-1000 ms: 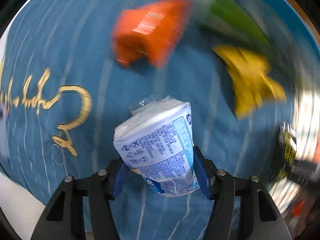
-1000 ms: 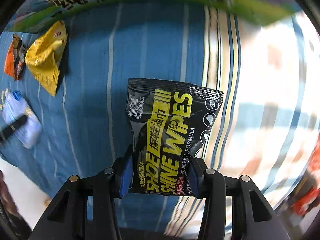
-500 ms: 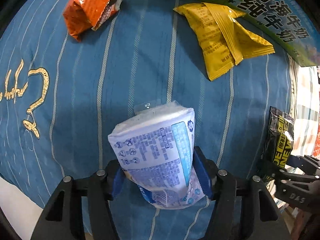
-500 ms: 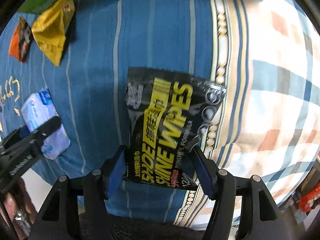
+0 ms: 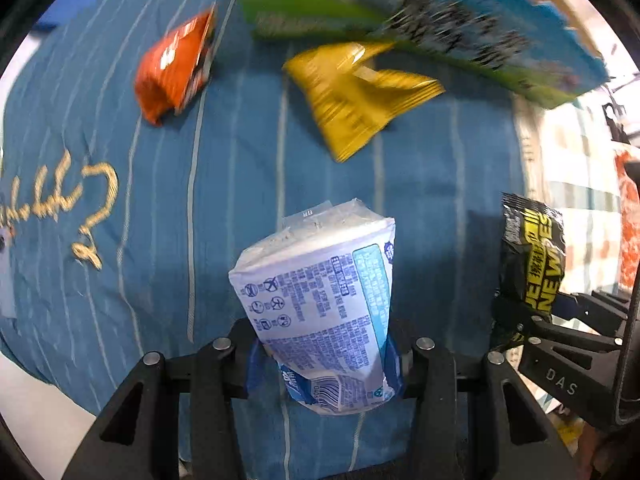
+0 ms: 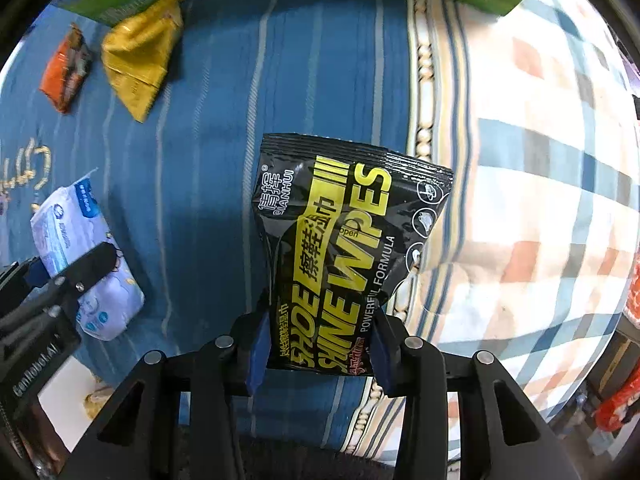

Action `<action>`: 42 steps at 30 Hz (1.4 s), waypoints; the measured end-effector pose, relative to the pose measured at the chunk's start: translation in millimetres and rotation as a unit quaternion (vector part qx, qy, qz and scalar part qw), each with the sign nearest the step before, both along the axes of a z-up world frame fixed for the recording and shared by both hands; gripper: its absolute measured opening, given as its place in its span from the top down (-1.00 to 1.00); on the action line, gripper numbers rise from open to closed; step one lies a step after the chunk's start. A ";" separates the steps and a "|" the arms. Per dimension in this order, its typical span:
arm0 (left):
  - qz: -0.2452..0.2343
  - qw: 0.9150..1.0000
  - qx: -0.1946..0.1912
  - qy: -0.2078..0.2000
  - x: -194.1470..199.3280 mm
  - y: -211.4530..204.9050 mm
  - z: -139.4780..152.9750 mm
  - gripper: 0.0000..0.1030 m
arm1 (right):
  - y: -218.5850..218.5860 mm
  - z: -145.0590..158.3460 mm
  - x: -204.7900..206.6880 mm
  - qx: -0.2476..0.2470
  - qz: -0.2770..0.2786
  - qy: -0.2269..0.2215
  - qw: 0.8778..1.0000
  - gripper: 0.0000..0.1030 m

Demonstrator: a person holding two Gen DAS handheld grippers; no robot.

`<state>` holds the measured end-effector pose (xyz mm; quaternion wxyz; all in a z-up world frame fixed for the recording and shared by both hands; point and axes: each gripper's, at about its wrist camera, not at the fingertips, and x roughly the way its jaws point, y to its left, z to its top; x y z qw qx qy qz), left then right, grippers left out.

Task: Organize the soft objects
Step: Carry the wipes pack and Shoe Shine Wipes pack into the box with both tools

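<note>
Left wrist view: both grippers clamped on packs above a blue striped bedspread [image 5: 168, 200].
Left to right: orange snack packet [image 5: 174, 76], yellow snack packet [image 5: 352, 96]; left gripper [image 5: 324, 364] closed on white-and-blue tissue pack [image 5: 324, 304]; right gripper [image 6: 318, 354] pinching black shoe shine wipes pack [image 6: 344, 248], near checked cloth [image 6: 540, 200].

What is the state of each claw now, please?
Left claw: closed on the white-blue tissue pack.
Right claw: closed on the black shoe wipes pack.
</note>
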<state>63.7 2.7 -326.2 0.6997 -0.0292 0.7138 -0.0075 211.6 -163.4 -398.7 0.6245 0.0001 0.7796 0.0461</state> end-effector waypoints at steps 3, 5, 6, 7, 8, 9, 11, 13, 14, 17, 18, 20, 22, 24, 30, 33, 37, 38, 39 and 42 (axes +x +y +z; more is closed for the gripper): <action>-0.015 1.000 -0.001 -0.025 -5.4 -16.6 26.3 0.15 | -4.3 21.9 1.1 0.007 0.001 -0.030 1.000 0.15; -0.019 0.999 -0.005 -0.043 -5.6 -26.8 45.3 0.15 | -6.6 41.6 -1.9 0.012 0.002 -0.051 0.999 0.15; -0.022 0.998 -0.007 -0.054 -7.5 -31.8 56.0 0.15 | -8.7 50.6 -3.6 0.014 0.001 -0.061 0.998 0.15; -0.023 0.998 -0.009 -0.060 -6.7 -29.2 66.5 0.15 | -10.3 60.8 -5.2 0.017 -0.001 -0.071 0.997 0.15; -0.024 0.997 -0.013 -0.069 -8.2 -32.1 77.4 0.15 | -11.0 71.5 -6.9 0.020 -0.002 -0.080 0.997 0.15; -0.027 0.997 -0.017 -0.077 -9.7 -35.3 88.1 0.15 | -12.8 80.8 -7.9 0.024 -0.005 -0.088 0.996 0.15; -0.030 0.995 -0.021 -0.091 5.0 -25.1 112.0 0.15 | -17.0 98.3 -7.1 0.031 -0.008 -0.100 0.994 0.15; -0.034 0.994 -0.027 -0.103 15.4 -24.2 124.1 0.15 | -23.8 117.5 -7.6 0.041 -0.012 -0.117 0.992 0.15; -0.036 0.993 -0.030 -0.109 22.7 -23.8 131.3 0.15 | -27.0 123.5 -4.1 0.044 -0.012 -0.123 0.991 0.15; -0.037 0.991 -0.040 -0.125 31.5 -17.4 147.4 0.15 | -31.0 152.0 2.1 0.056 -0.014 -0.142 0.988 0.15; -0.038 0.990 -0.043 -0.131 32.3 -18.3 155.1 0.15 | -32.1 160.3 2.6 0.059 -0.014 -0.149 0.987 0.15; -0.040 0.988 -0.047 -0.140 35.6 -18.4 166.7 0.15 | -33.9 170.8 4.6 0.066 -0.016 -0.158 0.985 0.16; -0.042 0.987 -0.053 -0.147 39.7 -19.0 173.5 0.15 | -36.6 184.0 8.5 0.075 -0.017 -0.166 0.983 0.16; -0.043 0.985 -0.057 -0.158 47.2 -19.4 183.8 0.15 | -38.3 192.5 13.8 0.080 -0.017 -0.173 0.981 0.16; -0.053 0.980 -0.057 -0.186 84.9 -16.0 207.9 0.15 | -40.2 212.5 49.3 0.101 -0.029 -0.185 0.977 0.16; -0.061 0.978 -0.052 -0.193 118.7 -9.7 216.9 0.14 | -41.7 220.4 75.0 0.101 -0.032 -0.195 0.975 0.16; -0.067 0.979 -0.048 -0.188 162.6 1.4 216.2 0.14 | -46.4 224.5 115.1 0.097 -0.040 -0.200 0.974 0.16; -0.067 0.980 -0.044 -0.183 176.0 4.4 213.5 0.14 | -48.4 223.5 126.3 0.093 -0.044 -0.202 0.974 0.16; -0.072 0.981 -0.045 -0.174 191.1 7.0 208.3 0.14 | -50.1 221.9 136.7 0.090 -0.046 -0.201 0.974 0.16; -0.078 0.985 -0.048 -0.145 229.1 12.5 188.7 0.14 | -54.4 208.8 170.1 0.078 -0.052 -0.190 0.977 0.16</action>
